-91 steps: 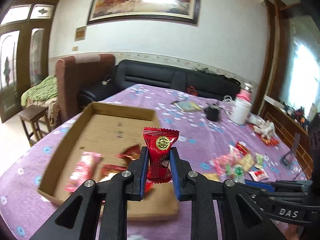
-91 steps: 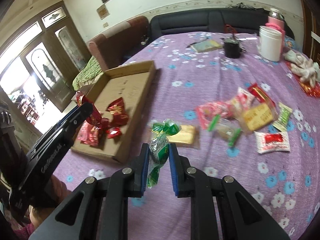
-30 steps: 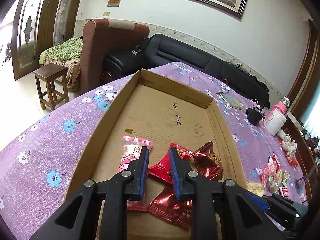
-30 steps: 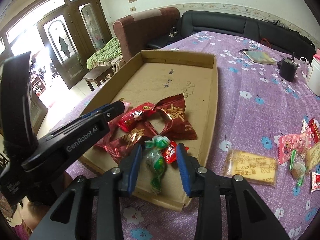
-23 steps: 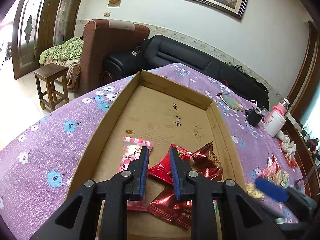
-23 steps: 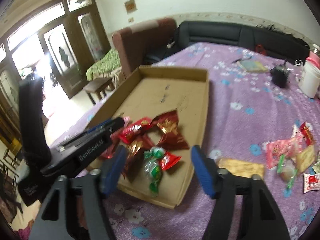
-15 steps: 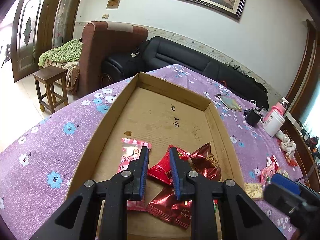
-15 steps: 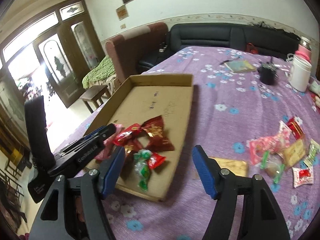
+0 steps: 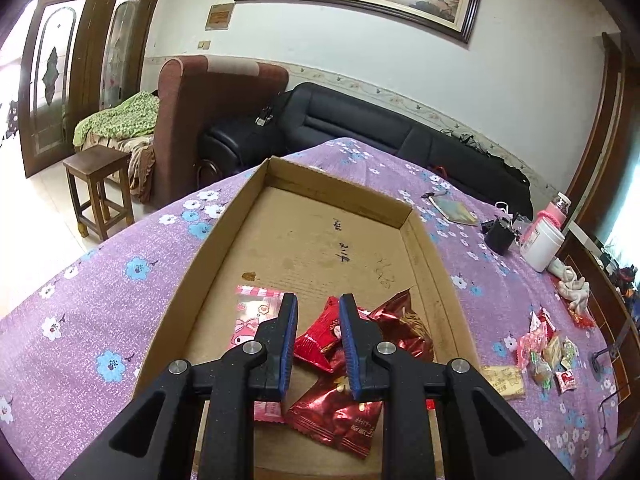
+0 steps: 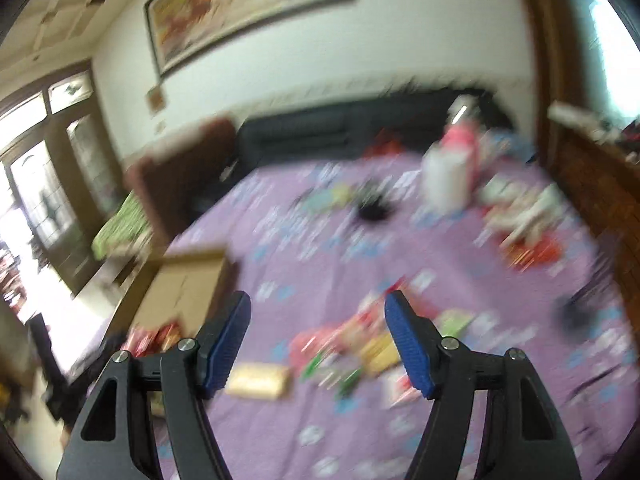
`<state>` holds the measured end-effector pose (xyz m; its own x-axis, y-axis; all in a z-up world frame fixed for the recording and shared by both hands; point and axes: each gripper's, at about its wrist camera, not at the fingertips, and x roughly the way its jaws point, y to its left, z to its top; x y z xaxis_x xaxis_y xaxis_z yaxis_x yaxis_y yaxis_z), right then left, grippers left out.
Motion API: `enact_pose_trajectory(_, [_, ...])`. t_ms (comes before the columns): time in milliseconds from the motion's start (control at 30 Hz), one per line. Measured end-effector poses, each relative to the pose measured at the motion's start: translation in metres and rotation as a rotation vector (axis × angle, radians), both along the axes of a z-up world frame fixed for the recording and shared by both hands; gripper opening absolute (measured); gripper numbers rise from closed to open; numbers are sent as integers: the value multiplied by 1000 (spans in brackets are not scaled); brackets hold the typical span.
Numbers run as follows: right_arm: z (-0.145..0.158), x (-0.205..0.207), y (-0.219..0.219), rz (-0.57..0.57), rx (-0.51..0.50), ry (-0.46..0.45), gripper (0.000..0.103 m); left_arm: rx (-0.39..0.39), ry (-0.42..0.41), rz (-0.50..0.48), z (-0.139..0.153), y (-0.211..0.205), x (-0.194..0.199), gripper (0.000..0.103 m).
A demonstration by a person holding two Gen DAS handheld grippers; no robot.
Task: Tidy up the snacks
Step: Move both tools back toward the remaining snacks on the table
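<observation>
A shallow brown cardboard tray (image 9: 224,240) lies on the bench (image 9: 100,280), which wears a purple cloth printed with blue and white flowers. At the tray's near end lie crinkly foil snacks: a pink cartoon-printed packet (image 9: 256,312), a red packet (image 9: 320,336) and a dark red wrapper (image 9: 404,328). Scrawled pen marks on the tray floor are unreadable. The left gripper (image 9: 316,340) hangs above them, nearly closed and empty. The right gripper (image 10: 320,344), blurred, gapes wide and empty over loose snacks (image 10: 352,348).
</observation>
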<state>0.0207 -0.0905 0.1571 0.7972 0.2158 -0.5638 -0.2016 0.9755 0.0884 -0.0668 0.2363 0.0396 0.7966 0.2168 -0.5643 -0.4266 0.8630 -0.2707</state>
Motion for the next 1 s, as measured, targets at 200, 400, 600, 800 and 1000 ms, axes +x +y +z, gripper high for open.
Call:
enact_pose_trajectory(200, [78,3,-34,-119,-91,-167,69,71,-14,-32,7,-15,-1,22])
enact_pose_trajectory(400, [35,16,-65,-123,-25,-8,69,98,-7,-81,11,-34,-1,22])
enact_pose_trajectory(600, [-69,36,-83,-98,43,247,68,116,15,-197,26,-72,5,22])
enact_pose_trajectory(800, [-104,51,-105,-103,140,352,68,62,98,-393,32,-114,32,45])
enact_pose_trajectory(1000, [-108,50,-116,-95,192,366,68,-51,265,-551,12,-151,87,61])
